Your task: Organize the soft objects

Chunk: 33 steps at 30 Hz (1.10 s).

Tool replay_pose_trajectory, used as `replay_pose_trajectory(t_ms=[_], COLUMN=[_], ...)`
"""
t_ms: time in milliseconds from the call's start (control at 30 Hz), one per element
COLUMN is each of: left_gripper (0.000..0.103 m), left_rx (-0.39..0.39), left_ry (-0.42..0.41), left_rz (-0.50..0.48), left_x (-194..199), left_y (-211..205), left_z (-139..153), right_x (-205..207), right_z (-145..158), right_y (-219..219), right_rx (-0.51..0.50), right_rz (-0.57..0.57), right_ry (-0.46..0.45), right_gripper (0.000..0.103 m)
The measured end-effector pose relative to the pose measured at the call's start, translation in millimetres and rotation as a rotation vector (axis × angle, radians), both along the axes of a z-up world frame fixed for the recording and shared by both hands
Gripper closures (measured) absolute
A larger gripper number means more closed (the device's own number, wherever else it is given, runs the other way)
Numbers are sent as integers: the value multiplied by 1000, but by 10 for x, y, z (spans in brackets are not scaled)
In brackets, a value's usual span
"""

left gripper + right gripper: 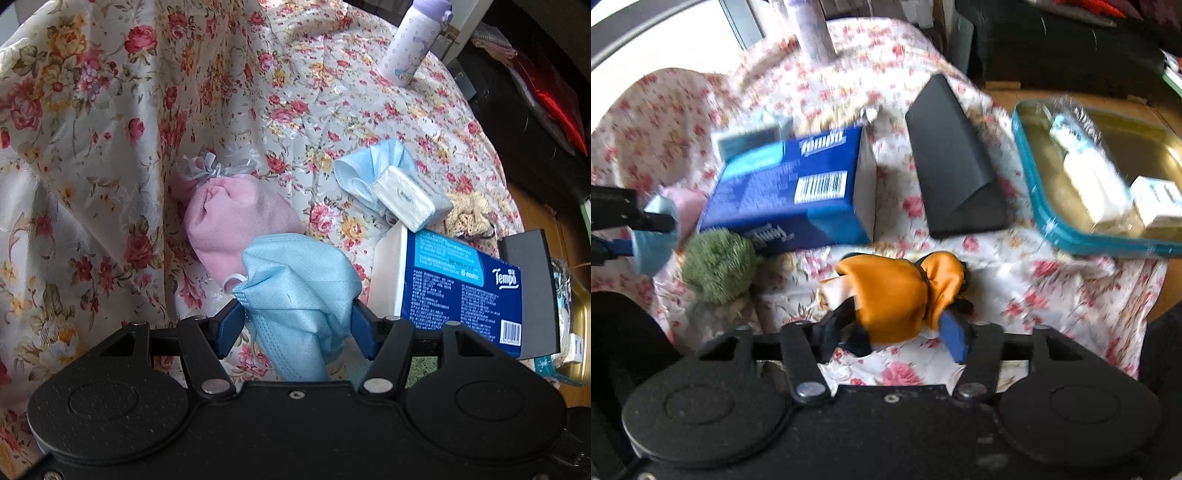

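Black gripper housing is filling the bottom of both wrist views. Left gripper (297, 325) is clenching a crumpled light-blue face mask (295, 291) between its blue pads; the mask is bulging up above the jaws and hanging down between them over the floral cloth (110, 155).

Beyond the mask, a pink drawstring pouch (236, 218) with a grey ribbon tie is lying on the cloth, just behind it. Further right, a second blue mask (373, 162) is sitting partly under a small white tissue pack (406, 197), which is leaning on the top edge of a blue Tempo tissue box (461, 291). A beige knitted item (469, 214) is lying just beyond the box. A lilac printed bottle (406, 48) is standing upright at the far edge of the cloth.

Right gripper (890, 332) is closing on an orange satin pouch (897, 291) with a dark tie; its blue right pad is pressing the pouch's side, while the left pad is hidden behind dark fabric. The picture is motion-blurred. The pouch is resting on the cloth, in front of the tissue box. A green fuzzy item (718, 264) is lying to its left, touching the box's near corner. A dark wedge-shaped case (955, 166) is lying right of the box. A teal-rimmed gold tray (1052, 221) is holding small white packs at far right.
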<state>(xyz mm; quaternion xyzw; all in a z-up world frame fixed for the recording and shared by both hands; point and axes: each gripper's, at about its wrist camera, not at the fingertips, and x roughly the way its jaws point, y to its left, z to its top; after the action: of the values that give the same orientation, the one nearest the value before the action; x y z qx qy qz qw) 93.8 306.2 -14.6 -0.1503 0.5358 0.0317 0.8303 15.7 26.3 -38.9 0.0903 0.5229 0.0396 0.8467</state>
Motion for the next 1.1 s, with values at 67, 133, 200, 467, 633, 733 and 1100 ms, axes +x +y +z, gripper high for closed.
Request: replay_pose_trajectory(t_ms=[67, 133, 200, 467, 633, 733, 1100], left_gripper=[45, 45, 45, 45, 45, 45, 46], left_rx=[-9, -15, -16, 31, 14, 11, 50], left_ry=[-18, -28, -28, -14, -9, -8, -127], left_rz=[12, 28, 41, 47, 46, 49, 61], left_x=[-22, -40, -42, -12, 0, -5, -158], left_y=[24, 46, 54, -3, 23, 31, 14], left_z=[20, 36, 41, 33, 12, 6, 182], right_x=[-42, -48, -62, -149, -111, -53, -192], right_z=[80, 131, 114, -213, -315, -387, -201], right_y=[-86, -140, -158, -14, 61, 134, -21], right_rx=[12, 13, 6, -114, -127, -150, -53], right_rz=[7, 13, 43, 158, 183, 200, 232], right_ry=[-28, -44, -50, -70, -111, -131, -223], right_gripper=[65, 64, 57, 10, 1, 1, 27])
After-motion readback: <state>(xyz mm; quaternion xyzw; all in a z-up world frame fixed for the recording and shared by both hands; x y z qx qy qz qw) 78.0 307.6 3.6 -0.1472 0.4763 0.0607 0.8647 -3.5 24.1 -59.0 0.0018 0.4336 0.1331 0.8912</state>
